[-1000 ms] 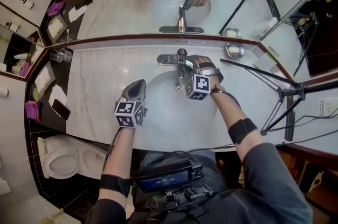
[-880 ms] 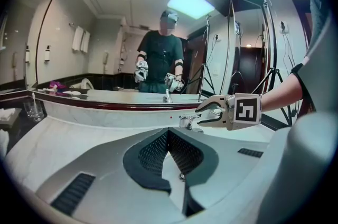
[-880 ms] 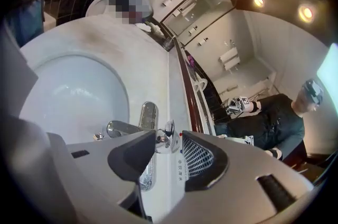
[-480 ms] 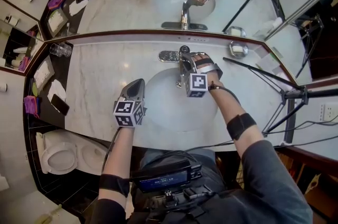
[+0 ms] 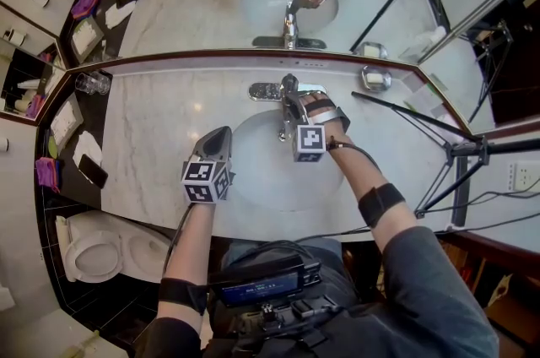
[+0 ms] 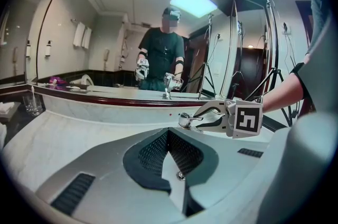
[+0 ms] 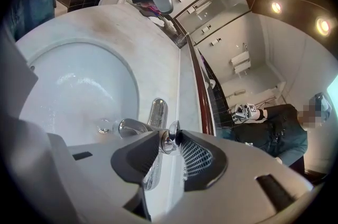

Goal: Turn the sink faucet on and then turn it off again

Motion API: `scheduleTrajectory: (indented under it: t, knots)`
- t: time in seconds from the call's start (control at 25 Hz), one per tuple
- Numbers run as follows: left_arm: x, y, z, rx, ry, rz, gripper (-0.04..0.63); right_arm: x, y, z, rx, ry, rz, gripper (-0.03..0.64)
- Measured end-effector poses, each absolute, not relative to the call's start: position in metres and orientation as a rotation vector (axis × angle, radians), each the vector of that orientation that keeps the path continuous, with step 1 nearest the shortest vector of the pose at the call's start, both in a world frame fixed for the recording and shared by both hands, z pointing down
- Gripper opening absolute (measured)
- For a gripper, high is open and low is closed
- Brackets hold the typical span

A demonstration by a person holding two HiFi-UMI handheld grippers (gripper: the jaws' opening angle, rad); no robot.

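The chrome faucet (image 5: 287, 113) stands behind the white sink basin (image 5: 253, 158), with its lever handle (image 5: 289, 83) on top. My right gripper (image 5: 295, 99) reaches over the basin to that handle. In the right gripper view the handle knob (image 7: 169, 141) sits between the two dark pads of the right gripper (image 7: 169, 142), whose jaws are closing; the pads stand close on either side of it. The spout (image 7: 129, 127) points down into the basin. My left gripper (image 5: 221, 133) hovers shut over the counter left of the basin, empty, its jaws (image 6: 169, 136) together.
A drinking glass (image 5: 91, 83) stands at the counter's far left and a soap dish (image 5: 375, 78) at the right. Tripod legs (image 5: 456, 149) stand right of the counter. A mirror runs along the back. A toilet (image 5: 93, 251) is at lower left.
My right gripper has sunk a little onto the faucet handle, rolled, and its jaws have narrowed round it. The left gripper has stayed where it was.
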State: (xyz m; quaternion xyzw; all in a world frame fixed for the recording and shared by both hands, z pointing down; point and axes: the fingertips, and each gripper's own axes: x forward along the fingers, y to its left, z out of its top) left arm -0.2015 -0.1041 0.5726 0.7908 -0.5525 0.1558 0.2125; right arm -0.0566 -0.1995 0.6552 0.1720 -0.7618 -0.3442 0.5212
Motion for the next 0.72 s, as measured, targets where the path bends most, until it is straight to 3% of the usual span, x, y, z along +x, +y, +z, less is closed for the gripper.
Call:
scheduleTrajectory:
  t: [0.72]
  knots:
    - [-0.202,-0.102,0.575,2.185,-1.539,0.434,0.0,-0.057,-0.187,0.666,0.382,-1.81,-0.828,0.114]
